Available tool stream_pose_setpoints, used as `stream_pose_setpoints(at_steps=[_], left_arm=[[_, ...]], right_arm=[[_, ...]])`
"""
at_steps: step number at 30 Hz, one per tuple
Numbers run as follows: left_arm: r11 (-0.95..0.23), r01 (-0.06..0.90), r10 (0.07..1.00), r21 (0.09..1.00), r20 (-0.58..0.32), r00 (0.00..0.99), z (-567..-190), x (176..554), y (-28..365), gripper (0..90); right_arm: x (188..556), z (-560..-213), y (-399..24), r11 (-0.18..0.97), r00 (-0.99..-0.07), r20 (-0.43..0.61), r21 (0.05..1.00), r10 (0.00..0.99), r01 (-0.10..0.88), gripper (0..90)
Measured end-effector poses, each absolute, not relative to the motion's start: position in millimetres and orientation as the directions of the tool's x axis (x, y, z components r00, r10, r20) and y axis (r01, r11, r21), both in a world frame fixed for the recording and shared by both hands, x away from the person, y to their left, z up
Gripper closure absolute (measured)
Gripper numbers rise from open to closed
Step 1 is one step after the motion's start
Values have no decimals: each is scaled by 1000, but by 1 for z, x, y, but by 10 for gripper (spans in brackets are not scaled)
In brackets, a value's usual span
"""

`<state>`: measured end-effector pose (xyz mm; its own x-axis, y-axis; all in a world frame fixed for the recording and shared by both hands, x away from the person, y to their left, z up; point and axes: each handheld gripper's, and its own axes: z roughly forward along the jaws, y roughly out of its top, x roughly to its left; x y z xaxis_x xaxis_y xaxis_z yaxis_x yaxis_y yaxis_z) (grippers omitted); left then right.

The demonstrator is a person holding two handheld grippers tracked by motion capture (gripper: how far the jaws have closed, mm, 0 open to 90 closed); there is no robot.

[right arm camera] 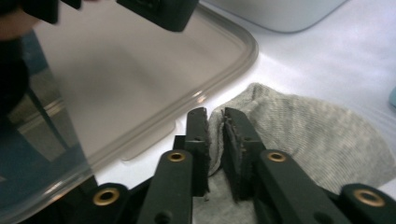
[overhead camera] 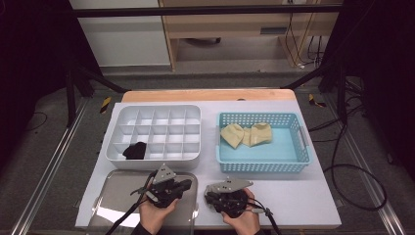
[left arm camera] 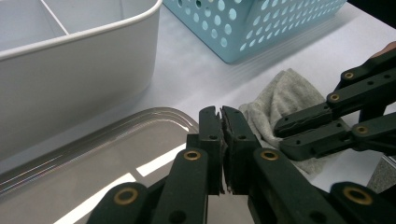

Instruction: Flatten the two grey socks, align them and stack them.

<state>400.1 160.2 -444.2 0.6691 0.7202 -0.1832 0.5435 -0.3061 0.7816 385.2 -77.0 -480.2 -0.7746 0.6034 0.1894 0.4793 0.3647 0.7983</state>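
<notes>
Grey sock (right arm camera: pixel 299 135): lies on the white table (overhead camera: pixel 293 196), one fold pinched between the narrow jaws of the right gripper (right arm camera: pixel 215 122). Left gripper (left arm camera: pixel 221 117): just beside it, jaws closed on nothing, above the clear lid (left arm camera: pixel 116 158). Beyond the grippers: white divided organizer (overhead camera: pixel 152 133), blue basket (overhead camera: pixel 264 164).

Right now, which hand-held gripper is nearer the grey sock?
Right. The right hand-held gripper has a fold of the grey sock between its jaws; the left hand-held gripper sits shut beside it, over the clear tray.
</notes>
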Motion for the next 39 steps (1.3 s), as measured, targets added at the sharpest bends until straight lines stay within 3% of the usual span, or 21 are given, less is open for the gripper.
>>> stream_pose_setpoints(at_steps=[4, 11, 16, 22, 29, 35, 39], left_arm=[[-306, 544, 718, 782, -185, 671, -444, 400, 160, 862], [-309, 547, 718, 778, -187, 671, -447, 400, 158, 860], [-309, 548, 716, 777, -189, 672, -448, 399, 156, 860], [-343, 548, 703, 763, -178, 688, -453, 398, 147, 850], [-420, 534, 669, 734, -147, 728, -465, 393, 122, 838], [-437, 535, 669, 723, -136, 731, -471, 394, 117, 836], [-439, 535, 669, 721, -135, 731, -471, 394, 117, 838]], right_arm=[[382, -473, -85, 307, -777, 229, 825, 586, 475, 718], [379, -456, -117, 201, -756, 252, 869, 604, 451, 692], [368, -463, -132, 221, -748, 241, 860, 619, 461, 653], [365, -480, -122, 276, -759, 234, 834, 607, 477, 617], [366, -488, -114, 318, -779, 199, 831, 595, 456, 743], [362, -487, -113, 309, -780, 208, 835, 590, 456, 649], [362, -492, -112, 325, -785, 180, 838, 592, 438, 766]])
